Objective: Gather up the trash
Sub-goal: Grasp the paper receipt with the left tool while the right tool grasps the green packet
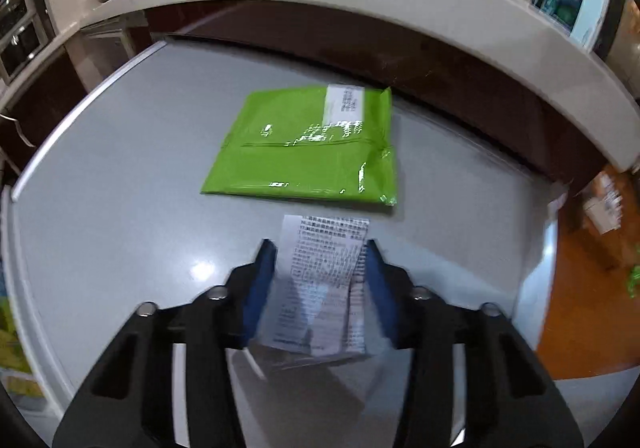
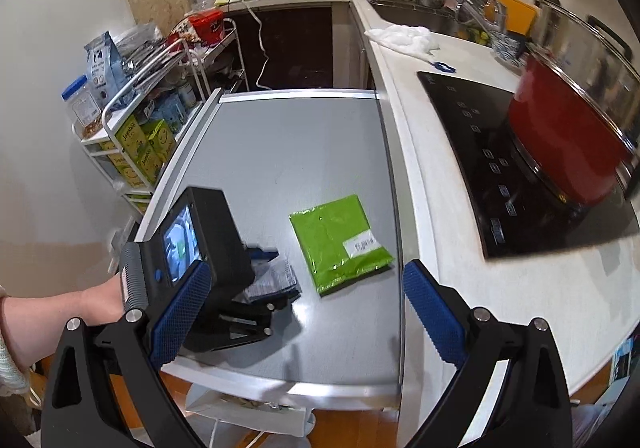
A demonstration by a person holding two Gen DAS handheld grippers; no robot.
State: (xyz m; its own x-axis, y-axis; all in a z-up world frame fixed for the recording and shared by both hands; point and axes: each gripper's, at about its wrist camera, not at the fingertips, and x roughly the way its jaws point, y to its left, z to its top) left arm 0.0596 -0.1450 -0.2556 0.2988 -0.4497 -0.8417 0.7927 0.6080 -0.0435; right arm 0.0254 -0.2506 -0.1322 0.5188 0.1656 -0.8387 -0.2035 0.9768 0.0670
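Observation:
A folded printed paper (image 1: 324, 280) lies on the grey table (image 1: 132, 184), between the blue pads of my left gripper (image 1: 322, 252). The pads stand at the paper's two side edges, and I cannot tell whether they press it. A green mailer bag (image 1: 308, 152) with a white label lies flat just beyond the paper. In the right wrist view the green bag (image 2: 340, 244) lies near the table's right edge, and the left gripper (image 2: 276, 272) sits over the grey paper (image 2: 272, 280) to the left of it. My right gripper (image 2: 304, 316) is open and empty, held above the table's near edge.
A white counter (image 2: 420, 152) borders the table on the right, with a black induction hob (image 2: 520, 176) and a red pot (image 2: 568, 136). A white rack (image 2: 132, 120) of boxes and jars stands at the left. A wooden floor (image 1: 592, 320) lies beyond the table's edge.

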